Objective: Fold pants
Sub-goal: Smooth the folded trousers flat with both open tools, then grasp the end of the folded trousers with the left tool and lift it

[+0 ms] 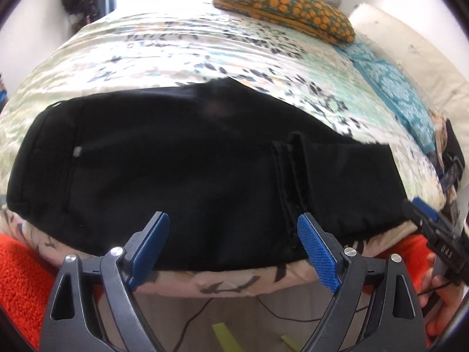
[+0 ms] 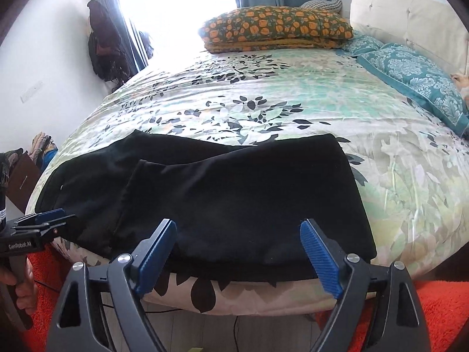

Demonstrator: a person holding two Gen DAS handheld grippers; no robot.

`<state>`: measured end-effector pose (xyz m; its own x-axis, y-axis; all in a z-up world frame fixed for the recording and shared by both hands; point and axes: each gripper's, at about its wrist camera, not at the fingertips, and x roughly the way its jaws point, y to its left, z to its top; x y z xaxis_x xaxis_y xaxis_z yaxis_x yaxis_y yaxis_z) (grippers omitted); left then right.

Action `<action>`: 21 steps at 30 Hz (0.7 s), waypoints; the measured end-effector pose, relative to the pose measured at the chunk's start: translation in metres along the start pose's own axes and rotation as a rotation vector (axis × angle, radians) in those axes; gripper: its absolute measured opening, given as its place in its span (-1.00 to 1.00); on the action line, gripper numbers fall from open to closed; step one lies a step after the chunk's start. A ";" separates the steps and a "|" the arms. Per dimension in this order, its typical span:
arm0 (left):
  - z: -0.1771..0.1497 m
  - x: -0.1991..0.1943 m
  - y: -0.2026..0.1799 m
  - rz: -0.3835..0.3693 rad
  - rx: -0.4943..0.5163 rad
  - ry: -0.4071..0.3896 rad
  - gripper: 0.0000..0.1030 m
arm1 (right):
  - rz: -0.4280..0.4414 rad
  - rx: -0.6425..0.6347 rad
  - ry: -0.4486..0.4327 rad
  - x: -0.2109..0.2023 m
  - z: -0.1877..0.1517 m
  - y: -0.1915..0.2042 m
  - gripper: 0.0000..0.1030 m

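Observation:
Black pants [image 1: 181,170] lie folded on the floral bedspread [image 1: 205,58] near the bed's front edge; they also show in the right wrist view [image 2: 234,193], with one layer folded over another. My left gripper [image 1: 233,226] is open and empty, just above the pants' near edge. My right gripper [image 2: 239,233] is open and empty, over the near edge of the folded part. The right gripper shows at the right edge of the left wrist view [image 1: 425,220]; the left gripper shows at the left edge of the right wrist view [image 2: 44,220].
An orange-patterned folded blanket [image 2: 275,26] and teal pillows [image 2: 410,73] lie at the bed's far end by a cream headboard [image 2: 410,14]. An orange rug [image 2: 445,316] and cables lie on the floor. Clothes hang on the left wall [image 2: 102,41].

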<state>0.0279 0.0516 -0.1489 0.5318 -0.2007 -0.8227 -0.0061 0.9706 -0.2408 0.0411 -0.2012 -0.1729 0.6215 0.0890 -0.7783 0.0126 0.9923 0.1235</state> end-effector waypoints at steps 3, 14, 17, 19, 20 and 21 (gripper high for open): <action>0.022 -0.019 0.054 0.026 -0.149 -0.084 0.76 | -0.002 0.007 0.016 0.006 0.000 0.000 0.68; 0.065 -0.020 0.212 0.109 -0.166 -0.072 0.82 | 0.014 -0.058 0.052 0.021 -0.001 0.024 0.68; 0.058 0.005 0.216 0.079 -0.125 0.015 0.82 | 0.022 -0.073 0.048 0.021 -0.001 0.029 0.68; 0.054 0.027 0.223 0.072 -0.163 0.101 0.82 | 0.025 -0.075 0.050 0.021 -0.002 0.030 0.68; 0.051 0.035 0.226 0.080 -0.179 0.129 0.87 | 0.024 -0.075 0.052 0.022 -0.002 0.030 0.68; 0.049 0.039 0.229 0.075 -0.202 0.133 0.91 | 0.024 -0.074 0.056 0.023 -0.002 0.030 0.68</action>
<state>0.0884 0.2729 -0.2109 0.4078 -0.1582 -0.8993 -0.2175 0.9397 -0.2639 0.0542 -0.1689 -0.1883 0.5763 0.1150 -0.8091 -0.0605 0.9933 0.0981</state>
